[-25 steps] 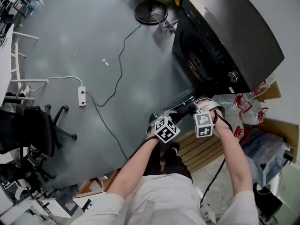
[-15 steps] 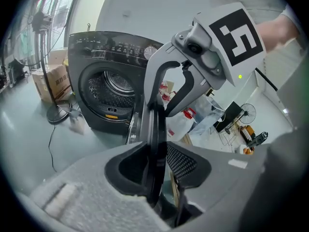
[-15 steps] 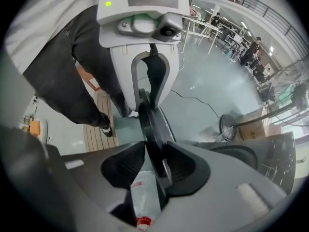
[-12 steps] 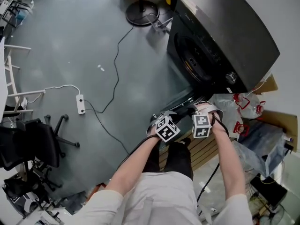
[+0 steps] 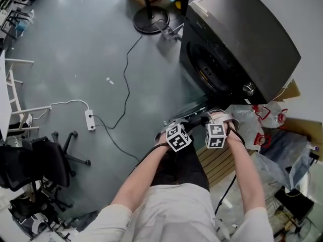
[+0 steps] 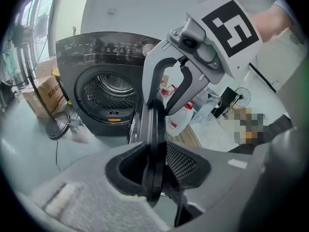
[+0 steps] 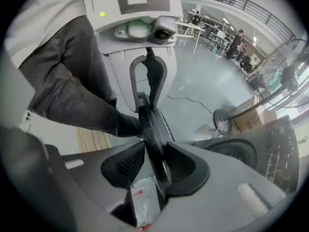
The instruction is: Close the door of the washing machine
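Standing open, the dark door is clamped edge-on by left gripper and right gripper. Bare floor spreads to their left.

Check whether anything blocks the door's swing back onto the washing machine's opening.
Nothing visible does. The door stands open, and the space between it and the drum opening looks free. The cable and the fan base lie on the floor, off to one side.
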The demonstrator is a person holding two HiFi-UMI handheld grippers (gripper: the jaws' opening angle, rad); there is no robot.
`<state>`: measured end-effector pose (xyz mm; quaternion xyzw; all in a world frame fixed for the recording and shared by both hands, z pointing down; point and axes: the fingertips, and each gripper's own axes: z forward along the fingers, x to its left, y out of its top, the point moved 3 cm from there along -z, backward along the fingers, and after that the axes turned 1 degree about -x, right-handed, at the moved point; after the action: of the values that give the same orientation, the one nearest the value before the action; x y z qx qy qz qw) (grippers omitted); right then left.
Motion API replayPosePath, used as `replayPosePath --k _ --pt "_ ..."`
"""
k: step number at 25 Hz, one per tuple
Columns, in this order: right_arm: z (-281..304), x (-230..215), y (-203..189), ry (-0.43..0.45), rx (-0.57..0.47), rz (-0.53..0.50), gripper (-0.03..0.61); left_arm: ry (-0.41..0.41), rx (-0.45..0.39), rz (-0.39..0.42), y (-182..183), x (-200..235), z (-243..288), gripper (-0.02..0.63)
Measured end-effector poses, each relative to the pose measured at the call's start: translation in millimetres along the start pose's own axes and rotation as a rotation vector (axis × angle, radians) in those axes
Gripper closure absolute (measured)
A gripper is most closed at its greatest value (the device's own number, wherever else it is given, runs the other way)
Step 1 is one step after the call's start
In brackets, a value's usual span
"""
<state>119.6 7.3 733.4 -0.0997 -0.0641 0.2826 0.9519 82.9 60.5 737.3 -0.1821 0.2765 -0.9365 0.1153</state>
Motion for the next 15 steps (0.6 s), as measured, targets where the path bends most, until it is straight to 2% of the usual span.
replayPosePath --k 3,7,15 --pt "2.7 -14.8 4.1 0.005 -0.021 0.033 0.439 0.004 0.011 0.02 2.2 19.8 -2.8 0.489" --pt "4.6 -31.3 7.5 0.026 -0.036 0.053 0.442 -0.034 0.061 0.083 7.2 39.2 -6.0 0.489" --pt "9.4 -81.1 13.8 -0.014 -0.085 0.171 0.446 -0.056 0.121 0.189 23.7 98.9 -14.4 0.488"
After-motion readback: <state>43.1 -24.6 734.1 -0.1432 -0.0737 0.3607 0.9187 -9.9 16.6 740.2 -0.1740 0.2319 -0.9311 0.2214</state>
